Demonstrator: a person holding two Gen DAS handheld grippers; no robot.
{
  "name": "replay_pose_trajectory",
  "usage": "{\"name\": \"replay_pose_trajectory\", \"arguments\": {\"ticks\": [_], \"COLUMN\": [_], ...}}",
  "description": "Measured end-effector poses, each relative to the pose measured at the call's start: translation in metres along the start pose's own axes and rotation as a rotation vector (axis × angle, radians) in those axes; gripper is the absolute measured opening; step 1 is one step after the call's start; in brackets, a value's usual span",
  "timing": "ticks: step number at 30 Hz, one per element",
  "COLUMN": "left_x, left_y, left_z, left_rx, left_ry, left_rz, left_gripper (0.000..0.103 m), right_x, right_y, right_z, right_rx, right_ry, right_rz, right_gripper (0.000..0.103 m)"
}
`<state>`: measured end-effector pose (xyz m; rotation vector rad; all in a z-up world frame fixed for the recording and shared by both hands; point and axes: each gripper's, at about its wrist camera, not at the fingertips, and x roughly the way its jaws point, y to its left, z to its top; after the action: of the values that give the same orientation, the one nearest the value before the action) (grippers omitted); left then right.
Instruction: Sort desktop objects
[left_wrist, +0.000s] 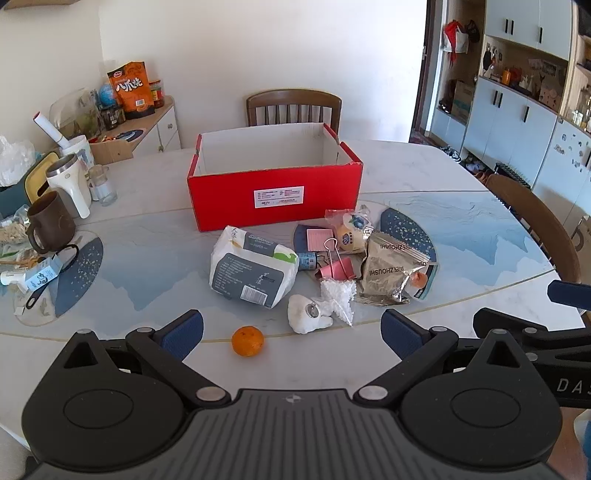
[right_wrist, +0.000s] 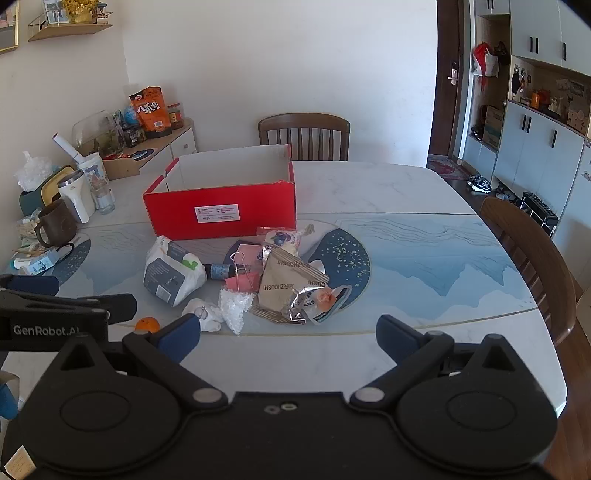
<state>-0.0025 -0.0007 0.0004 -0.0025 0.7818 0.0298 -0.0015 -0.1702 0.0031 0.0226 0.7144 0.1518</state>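
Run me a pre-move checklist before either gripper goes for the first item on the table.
1. Left gripper jaws open and holding nothing: ok.
2. Right gripper jaws open and holding nothing: ok.
3. Red box open on top, what shows of its inside holding nothing: ok.
4. Orange apart from the pile, just ahead of the left gripper with open table around it: ok.
5. Pink binder clip free to lift: not ok, it sits tight among the paper pack, the foil bag and a small bottle.
6. Whether the foil bag is sealed: cannot tell, it looks crumpled.
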Motion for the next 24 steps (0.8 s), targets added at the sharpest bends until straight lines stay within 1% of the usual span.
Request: {"name": "replay_pose_trajectory", "arguments": {"ticks": [4, 9, 15, 24], "left_x": [0.0015, -0.0005, -0.0002, -0.0013], "left_y": [0.0021, 0.0031, 0.0022, 0.0087], "left_z": [-0.0018, -0.0021, -0.0028, -0.0033], "left_rx": [-0.006, -0.012, -0.014, -0.069], "left_ry": [0.002, -0.016, -0.005, 0.006], "left_rz": [0.004, -0.014, -0.011, -0.043], "left_gripper": [0.103, 0.103, 0.103, 0.103], "right_x": [0.0001, -0.0001, 0.0003, 0.0003], "right_y": [0.0004, 0.0002, 0.0017, 0.0031], "right_z": [0.0004, 0.0003, 0.0009, 0.0021], "right_rx": [0.001, 0.001, -0.003, 0.0], "right_ry": [0.0, 0.0, -0.001, -0.003], "right_rz": [0.0, -0.001, -0.001, -0.002], "right_gripper": [0.102, 0.102, 0.101, 0.101]}}
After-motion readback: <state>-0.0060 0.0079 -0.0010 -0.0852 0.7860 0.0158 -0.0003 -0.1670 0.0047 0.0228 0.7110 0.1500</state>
